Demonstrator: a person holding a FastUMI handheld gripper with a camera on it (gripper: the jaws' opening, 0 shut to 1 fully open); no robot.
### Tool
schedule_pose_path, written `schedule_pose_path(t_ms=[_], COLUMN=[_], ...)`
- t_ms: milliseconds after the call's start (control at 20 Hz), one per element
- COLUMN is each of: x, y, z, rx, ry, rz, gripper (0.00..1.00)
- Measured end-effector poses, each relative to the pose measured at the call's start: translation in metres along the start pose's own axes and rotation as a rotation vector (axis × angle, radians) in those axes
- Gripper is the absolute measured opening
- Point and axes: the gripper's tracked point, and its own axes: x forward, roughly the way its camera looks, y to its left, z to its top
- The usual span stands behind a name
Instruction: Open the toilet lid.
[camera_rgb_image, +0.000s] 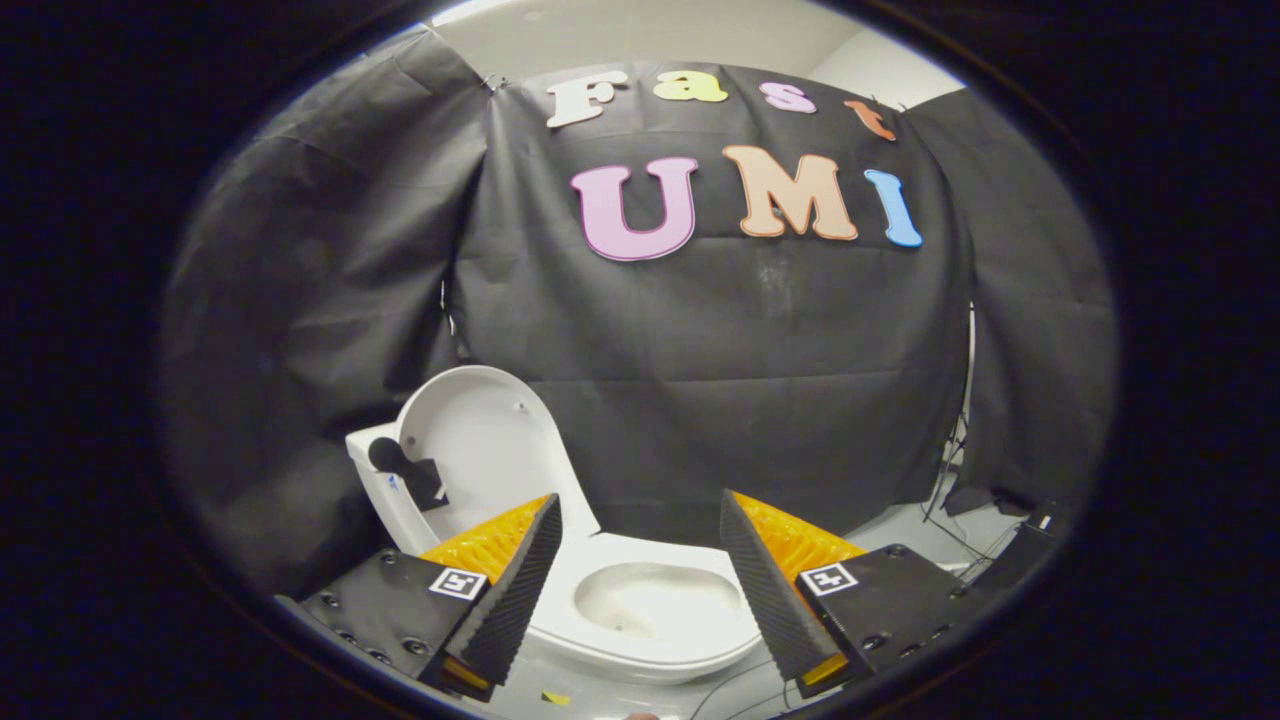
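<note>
A white toilet stands below and just ahead of my fingers. Its lid (478, 430) is raised upright, leaning back against the tank, with its inner face turned toward me. The seat ring (640, 645) lies flat, and the open bowl (655, 598) shows between my two fingers. My gripper (640, 510) hovers above the bowl, open, its fingers wide apart with nothing between them. The left finger (515, 585) overlaps the lid's lower edge in the view, without touching it.
Black cloth walls close in behind and to both sides of the toilet. A stand with cables (955, 470) rises beyond the right finger, and a dark box (1030, 545) sits on the pale floor (900, 525) there.
</note>
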Motion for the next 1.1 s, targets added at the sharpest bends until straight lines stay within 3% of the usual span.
schedule_pose_path(t_ms=[150, 1100], x=[0.004, 0.034], y=[-0.006, 0.018], z=[-0.005, -0.03], rx=[0.039, -0.014], ry=[-0.01, 0.019], rz=[-0.032, 0.01], gripper=[0.98, 0.98])
